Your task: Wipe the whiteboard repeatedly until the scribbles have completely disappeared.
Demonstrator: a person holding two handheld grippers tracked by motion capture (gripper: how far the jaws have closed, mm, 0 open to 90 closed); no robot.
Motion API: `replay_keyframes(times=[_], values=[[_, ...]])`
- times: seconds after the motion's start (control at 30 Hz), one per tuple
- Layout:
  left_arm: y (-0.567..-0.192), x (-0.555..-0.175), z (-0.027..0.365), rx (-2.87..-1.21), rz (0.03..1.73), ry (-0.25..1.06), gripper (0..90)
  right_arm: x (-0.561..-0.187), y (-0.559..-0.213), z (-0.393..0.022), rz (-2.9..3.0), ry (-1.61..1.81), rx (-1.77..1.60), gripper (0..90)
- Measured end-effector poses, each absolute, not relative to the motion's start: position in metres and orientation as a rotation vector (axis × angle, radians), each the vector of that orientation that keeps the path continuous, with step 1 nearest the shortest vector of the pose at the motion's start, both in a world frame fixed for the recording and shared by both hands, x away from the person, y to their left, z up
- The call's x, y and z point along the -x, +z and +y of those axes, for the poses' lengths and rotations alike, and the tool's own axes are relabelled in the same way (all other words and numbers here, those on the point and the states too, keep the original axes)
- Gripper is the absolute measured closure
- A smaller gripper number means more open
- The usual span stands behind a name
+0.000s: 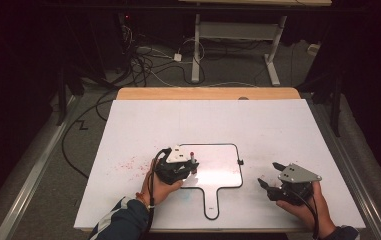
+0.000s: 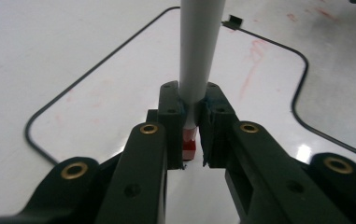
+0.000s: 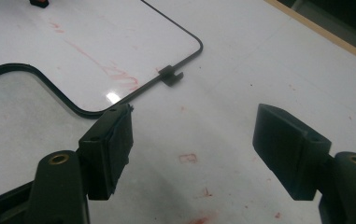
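I have the marker (image 2: 199, 51) clenched in my left gripper (image 2: 192, 135), its grey barrel upright and red end down, over the small whiteboard (image 1: 223, 170) lying on the bench (image 1: 278, 130). I read no brand or label on it. The board bears faint red smears (image 3: 115, 70), no legible words. My right gripper (image 3: 192, 149) hangs released beside the board.

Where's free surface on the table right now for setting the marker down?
Free: the whole far half of the white table, beyond the paddle-shaped whiteboard; also the strip between the board's right edge and the open right claw. The near-left corner is bare but smeared red. Crowded: the board's left side, where the left claw grips the marker.
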State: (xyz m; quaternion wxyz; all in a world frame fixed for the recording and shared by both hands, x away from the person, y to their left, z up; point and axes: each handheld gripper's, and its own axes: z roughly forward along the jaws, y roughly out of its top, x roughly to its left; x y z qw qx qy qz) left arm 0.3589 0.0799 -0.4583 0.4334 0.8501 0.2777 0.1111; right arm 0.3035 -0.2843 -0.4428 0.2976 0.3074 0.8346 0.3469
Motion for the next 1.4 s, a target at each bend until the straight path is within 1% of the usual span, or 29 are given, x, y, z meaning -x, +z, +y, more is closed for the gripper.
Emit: replay_keyframes(times=[0.07, 0.17, 0.5, 0.73, 0.93, 1.0, 1.13, 1.27, 1.4], values=[[-0.46, -0.361, 0.081, -2.098, 0.706, 0.263, 79.1, -0.304, -0.443, -0.284, 2.219, 0.922, -0.816, 29.2], [-0.46, -0.36, 0.072, -2.098, 0.686, 0.267, 79.1, -0.304, -0.444, -0.283, 2.229, 0.919, -0.804, 29.2], [-0.461, -0.357, 0.012, -2.105, 0.563, 0.207, 79.1, -0.304, -0.444, -0.283, 2.226, 0.917, -0.809, 29.2], [-0.46, -0.358, -0.017, -2.118, 0.528, 0.215, 79.1, -0.303, -0.443, -0.284, 2.224, 0.918, -0.808, 29.2], [-0.459, -0.36, -0.006, -2.12, 0.564, 0.205, 79.1, -0.303, -0.443, -0.287, 2.223, 0.919, -0.807, 29.3], [-0.457, -0.359, 0.002, -2.14, 0.577, 0.228, 79.1, -0.303, -0.442, -0.288, 2.214, 0.92, -0.816, 29.4], [-0.453, -0.356, 0.029, -2.172, 0.633, 0.268, 79.1, -0.303, -0.441, -0.289, 2.212, 0.919, -0.817, 29.4], [-0.454, -0.355, 0.059, -2.165, 0.688, 0.272, 79.1, -0.303, -0.441, -0.288, 2.21, 0.914, -0.809, 29.3], [-0.456, -0.354, 0.071, -2.134, 0.717, 0.264, 79.1, -0.303, -0.442, -0.286, 2.214, 0.91, -0.806, 29.2]])
